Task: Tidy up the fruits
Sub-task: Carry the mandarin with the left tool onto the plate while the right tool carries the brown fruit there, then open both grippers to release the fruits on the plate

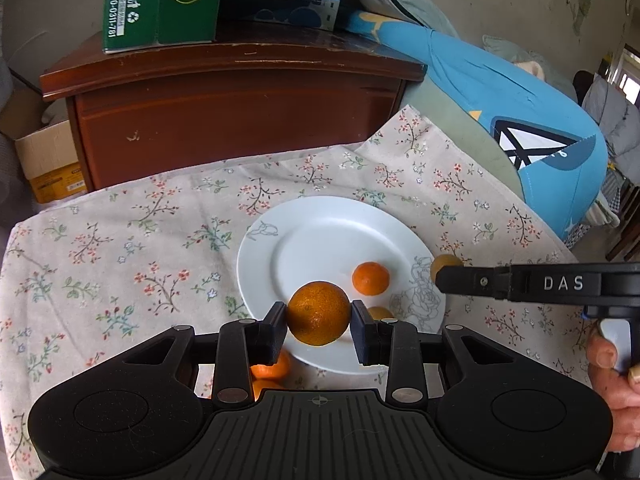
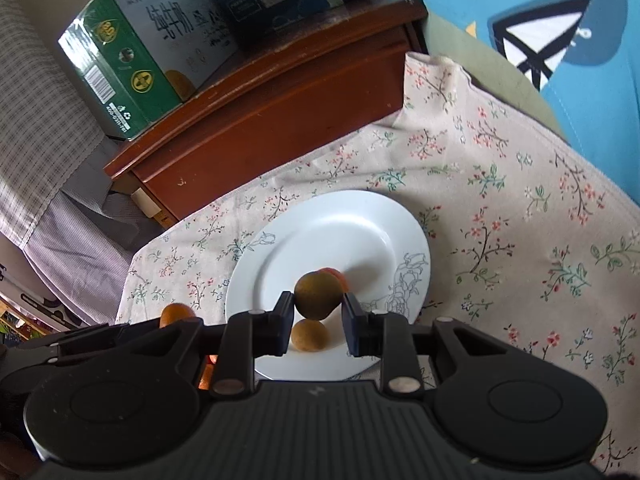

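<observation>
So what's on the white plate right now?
On the white plate lie a small orange tangerine and a yellowish fruit. The left gripper and its orange hide part of the plate's near side.

In the left wrist view, two orange fruits (image 1: 269,372) at six o'clock are mostly hidden behind the left hand-held gripper (image 1: 319,322). A small yellowish fruit (image 1: 379,313) on the plate (image 1: 320,220) peeks out beside its right finger. Another fruit (image 1: 442,264), at three o'clock, is half hidden behind the right hand-held gripper (image 1: 438,280). The green carton (image 1: 160,4) is cut off at twelve o'clock.
</observation>
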Motion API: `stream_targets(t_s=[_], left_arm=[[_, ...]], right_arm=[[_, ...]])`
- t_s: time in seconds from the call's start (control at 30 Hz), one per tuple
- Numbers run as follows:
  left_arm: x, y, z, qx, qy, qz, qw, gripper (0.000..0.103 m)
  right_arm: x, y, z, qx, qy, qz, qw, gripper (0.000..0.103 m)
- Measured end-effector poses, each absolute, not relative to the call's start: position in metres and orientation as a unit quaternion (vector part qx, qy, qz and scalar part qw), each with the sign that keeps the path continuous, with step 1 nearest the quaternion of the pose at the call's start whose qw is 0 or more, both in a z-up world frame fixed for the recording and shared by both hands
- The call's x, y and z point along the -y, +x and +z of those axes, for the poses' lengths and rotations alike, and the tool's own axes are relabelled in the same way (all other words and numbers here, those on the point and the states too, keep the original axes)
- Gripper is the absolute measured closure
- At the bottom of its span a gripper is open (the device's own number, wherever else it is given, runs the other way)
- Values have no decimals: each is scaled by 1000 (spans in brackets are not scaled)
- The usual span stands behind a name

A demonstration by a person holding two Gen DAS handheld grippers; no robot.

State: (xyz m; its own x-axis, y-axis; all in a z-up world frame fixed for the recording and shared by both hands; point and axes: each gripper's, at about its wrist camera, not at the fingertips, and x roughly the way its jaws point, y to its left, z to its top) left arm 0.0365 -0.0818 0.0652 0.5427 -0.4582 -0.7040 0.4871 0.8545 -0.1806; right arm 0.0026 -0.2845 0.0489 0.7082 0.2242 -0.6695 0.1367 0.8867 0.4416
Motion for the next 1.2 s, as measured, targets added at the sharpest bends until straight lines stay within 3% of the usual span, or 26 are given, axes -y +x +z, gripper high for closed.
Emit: stream_targets(t_s=[0.87, 1.0, 1.1, 1.2], left_arm=[[108, 71, 39, -412, 25, -277, 867, 69], [106, 66, 48, -394, 21, -271, 878, 29], [102, 65, 57, -384, 16, -270, 883, 25], [95, 65, 64, -383, 3, -261, 886, 14]], right_arm=[[288, 30, 20, -417, 253, -5, 873, 74], [288, 29, 23, -409, 255, -4, 876, 74], [288, 28, 26, -402, 253, -3, 880, 73], [288, 26, 30, -395, 253, 3, 883, 70]])
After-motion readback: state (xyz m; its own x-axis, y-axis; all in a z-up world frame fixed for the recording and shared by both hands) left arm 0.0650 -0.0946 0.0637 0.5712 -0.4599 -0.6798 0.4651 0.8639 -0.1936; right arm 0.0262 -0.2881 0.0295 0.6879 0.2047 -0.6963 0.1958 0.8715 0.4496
